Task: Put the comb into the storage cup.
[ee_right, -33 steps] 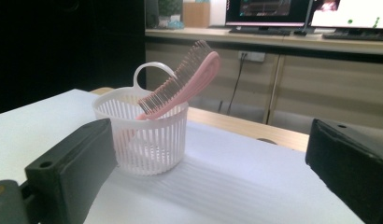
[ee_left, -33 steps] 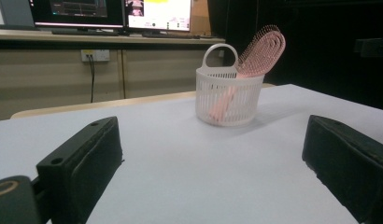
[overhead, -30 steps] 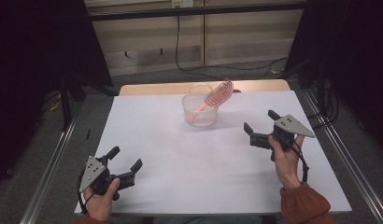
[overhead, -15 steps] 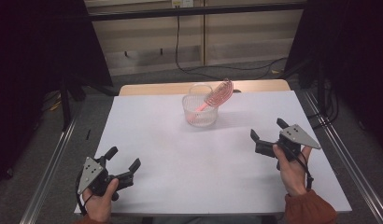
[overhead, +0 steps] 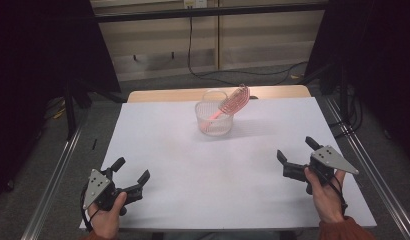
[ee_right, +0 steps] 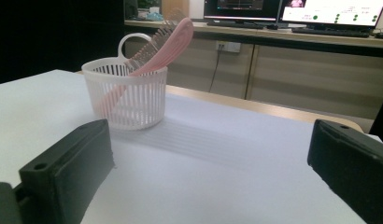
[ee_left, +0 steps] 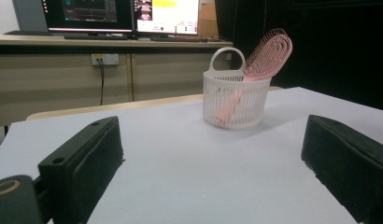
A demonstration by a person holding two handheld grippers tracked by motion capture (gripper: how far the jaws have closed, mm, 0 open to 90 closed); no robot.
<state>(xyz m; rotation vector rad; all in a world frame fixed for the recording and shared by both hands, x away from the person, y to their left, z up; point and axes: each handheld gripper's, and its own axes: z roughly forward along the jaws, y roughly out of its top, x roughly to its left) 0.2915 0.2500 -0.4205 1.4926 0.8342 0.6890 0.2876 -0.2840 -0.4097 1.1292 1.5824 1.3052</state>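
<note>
- Since the earlier high view, the right gripper (overhead: pixel 299 155) has drawn back from the middle right of the frame toward the lower right, farther from the basket (overhead: pixel 213 118); the left gripper (overhead: pixel 131 170) sits at the lower left much as it did, and the basket and brush have not shifted.
- Both tongs stand with their jaws spread wide and nothing between them; the left gripper view and the right gripper view each show bare white tabletop between the two black jaws.
- The pink hairbrush (overhead: pixel 228 104) stands in the white slatted basket at the upper centre of the high view, handle down inside, head leaning out over the rim toward the upper right.
- In the left gripper view the basket (ee_left: pixel 235 100) sits right of centre with the hairbrush (ee_left: pixel 268 55) head tilted to the upper right; in the right gripper view the basket (ee_right: pixel 125 95) sits at the upper left with the hairbrush (ee_right: pixel 158 49) tilted likewise.
- Basket and brush rest well apart from both grippers, on the white table (overhead: pixel 163 130).
- Judged from this, the brush looks placed and the hands look to be at rest near the person's edge: either the work is at its close or a fresh reach has not begun.
- Should the brush be wanted again, the next move would call for a long reach forward and a grip on the exposed head or neck above the rim, lifting along its lean so the light basket does not tip.
</note>
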